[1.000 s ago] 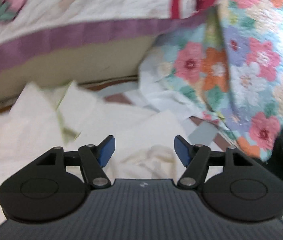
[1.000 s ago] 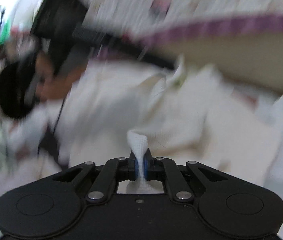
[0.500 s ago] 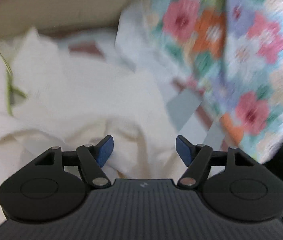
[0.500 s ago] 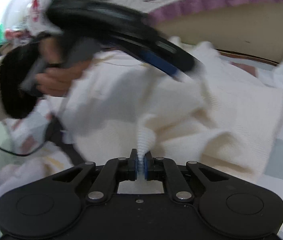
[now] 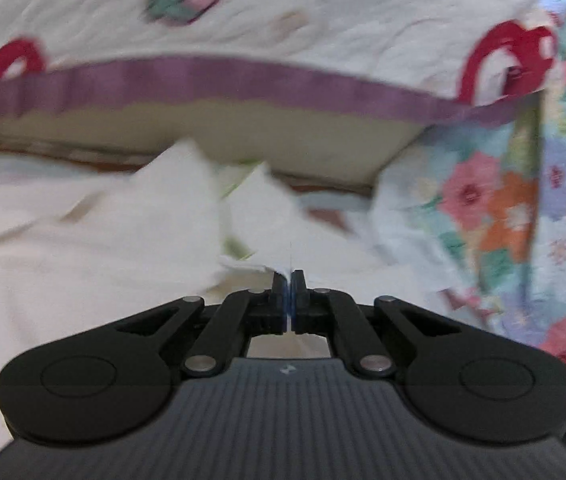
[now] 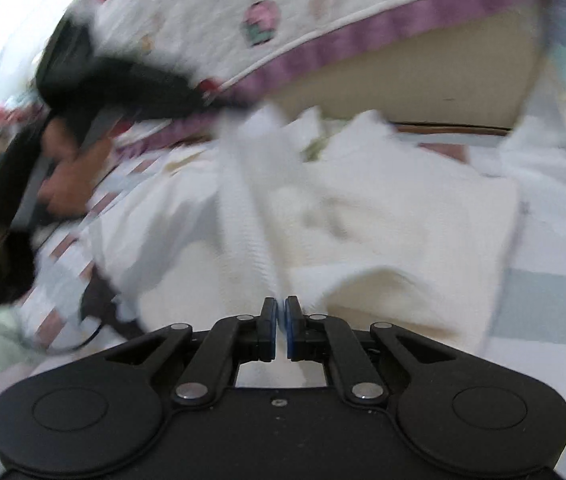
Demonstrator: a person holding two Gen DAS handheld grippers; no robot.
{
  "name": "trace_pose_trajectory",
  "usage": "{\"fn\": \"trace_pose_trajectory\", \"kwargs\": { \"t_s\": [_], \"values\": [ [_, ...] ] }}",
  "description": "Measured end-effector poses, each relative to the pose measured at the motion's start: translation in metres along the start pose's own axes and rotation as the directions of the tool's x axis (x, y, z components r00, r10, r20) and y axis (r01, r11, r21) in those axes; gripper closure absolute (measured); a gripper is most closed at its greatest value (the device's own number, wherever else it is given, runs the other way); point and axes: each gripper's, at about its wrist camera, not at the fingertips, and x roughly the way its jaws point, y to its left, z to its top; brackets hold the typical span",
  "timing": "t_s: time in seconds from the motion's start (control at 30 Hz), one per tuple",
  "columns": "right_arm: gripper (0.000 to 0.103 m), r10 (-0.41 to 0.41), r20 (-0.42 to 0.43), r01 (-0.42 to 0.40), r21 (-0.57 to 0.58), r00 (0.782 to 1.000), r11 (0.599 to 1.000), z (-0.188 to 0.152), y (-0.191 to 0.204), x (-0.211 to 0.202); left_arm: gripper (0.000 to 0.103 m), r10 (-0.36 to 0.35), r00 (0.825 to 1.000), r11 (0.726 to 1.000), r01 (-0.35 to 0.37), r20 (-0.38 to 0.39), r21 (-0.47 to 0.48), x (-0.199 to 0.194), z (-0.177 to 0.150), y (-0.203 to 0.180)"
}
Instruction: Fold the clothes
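1. A cream white garment [image 6: 383, 216] lies crumpled on a checked bed sheet [image 6: 543, 292], just ahead of both claws.
2. The left claw [image 5: 287, 280] is pinched closed on a thin edge of the garment.
3. The right claw [image 6: 280, 308] is clamped on a ribbed fold of it.
4. A strawberry quilt [image 5: 283, 20] hangs behind.

Motion blur softens both views. The cream garment [image 5: 83, 248] runs off the left edge of the left wrist view, and its collar detail cannot be resolved. In the right wrist view, the left claw [image 6: 131, 84] is a dark smear; its jaw position is indeterminate there. The strawberry quilt [image 6: 211, 12] is cut off at the top.
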Motion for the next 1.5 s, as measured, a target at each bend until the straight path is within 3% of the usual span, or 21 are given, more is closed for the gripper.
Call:
{"fn": "trace_pose_trajectory", "kwargs": {
  "t_s": [0.03, 0.13, 0.17, 0.23, 0.3, 0.37, 0.5, 0.63, 0.77, 0.87, 0.93, 1.03, 1.07, 1.13, 1.17, 1.27, 1.33, 1.4, 1.5],
  "values": [
    [0.09, -0.016, 0.025, 0.016, 0.032, 1.0, 0.999, 0.0, -0.005, -0.004, 0.101, 0.028, 1.0, 0.999, -0.028, -0.012, -0.017, 0.001, -0.003, 0.008],
    [0.072, -0.1, 0.084, 0.093, 0.078, 0.991, 0.993, 0.001, -0.012, -0.018, 0.099, 0.055, 0.998, 0.996, -0.055, -0.005, -0.066, -0.005, -0.005, 0.027],
    [0.066, -0.162, 0.068, 0.161, 0.021, 0.984, 0.987, 0.0, -0.007, -0.019, 0.099, 0.063, 0.998, 0.995, -0.062, 0.015, -0.072, -0.009, -0.004, 0.031],
    [0.064, -0.288, 0.046, 0.291, -0.096, 0.957, 0.952, -0.001, 0.003, -0.019, 0.099, 0.077, 0.996, 0.994, -0.073, 0.051, -0.084, -0.017, -0.002, 0.038],
    [0.064, -0.351, 0.022, 0.348, -0.213, 0.936, 0.913, -0.005, 0.011, -0.015, 0.099, 0.058, 0.997, 0.998, -0.056, 0.043, -0.04, -0.02, -0.001, 0.038],
    [0.063, -0.347, -0.006, 0.328, -0.307, 0.938, 0.893, -0.011, 0.019, -0.008, 0.098, 0.038, 0.999, 0.999, -0.038, 0.035, 0.004, -0.023, -0.001, 0.038],
    [0.055, -0.343, -0.035, 0.291, -0.452, 0.939, 0.843, -0.011, 0.028, 0.004, 0.084, 0.001, 1.0, 0.996, -0.002, 0.016, 0.09, -0.029, 0.001, 0.038],
    [0.055, -0.361, -0.036, 0.276, -0.574, 0.932, 0.771, -0.001, 0.035, 0.017, 0.081, -0.024, 1.0, 0.983, 0.023, 0.001, 0.179, -0.036, 0.007, 0.046],
    [0.049, -0.379, -0.034, 0.255, -0.685, 0.925, 0.683, 0.008, 0.042, 0.029, 0.074, -0.018, 0.999, 0.983, 0.023, -0.033, 0.183, -0.042, 0.014, 0.062],
    [0.044, -0.388, 0.067, 0.318, -0.709, 0.919, 0.63, 0.01, 0.054, 0.029, 0.073, -0.002, 0.998, 0.982, 0.013, -0.059, 0.191, -0.042, 0.009, 0.069],
    [0.043, -0.377, 0.078, 0.308, -0.738, 0.923, 0.6, 0.004, 0.064, 0.032, 0.073, 0.011, 0.997, 0.98, 0.003, -0.072, 0.198, -0.043, 0.004, 0.072],
    [0.044, -0.41, 0.077, 0.286, -0.831, 0.909, 0.478, -0.017, 0.067, 0.051, 0.071, -0.013, 0.998, 0.983, 0.026, -0.069, 0.184, -0.045, -0.003, 0.074],
    [0.047, -0.404, 0.07, 0.271, -0.842, 0.912, 0.467, -0.02, 0.065, 0.057, 0.069, -0.015, 0.998, 0.983, 0.026, -0.063, 0.182, -0.046, -0.003, 0.075],
    [0.066, -0.361, 0.053, 0.241, -0.831, 0.931, 0.501, -0.018, 0.063, 0.061, 0.065, -0.017, 0.998, 0.984, 0.026, -0.053, 0.177, -0.049, -0.004, 0.076],
    [0.096, -0.339, 0.058, 0.243, -0.809, 0.939, 0.535, -0.01, 0.062, 0.06, 0.064, -0.012, 0.999, 0.985, 0.02, -0.047, 0.173, -0.049, -0.002, 0.077],
    [0.095, -0.282, 0.12, 0.281, -0.708, 0.952, 0.648, 0.024, 0.058, 0.049, 0.064, 0.003, 1.0, 0.987, 0.002, -0.03, 0.16, -0.049, 0.005, 0.081],
    [0.095, -0.273, 0.176, 0.32, -0.653, 0.946, 0.686, 0.046, 0.052, 0.043, 0.064, 0.011, 1.0, 0.99, -0.009, -0.013, 0.141, -0.047, 0.013, 0.086],
    [0.095, -0.321, 0.209, 0.382, -0.583, 0.924, 0.717, 0.067, 0.035, 0.041, 0.064, 0.02, 1.0, 0.992, -0.02, 0.004, 0.122, -0.045, 0.02, 0.091],
    [0.095, -0.466, 0.196, 0.502, -0.447, 0.863, 0.741, 0.085, -0.007, 0.052, 0.063, 0.086, 0.996, 0.988, -0.089, 0.023, 0.125, -0.037, 0.024, 0.098]
  ]
}}
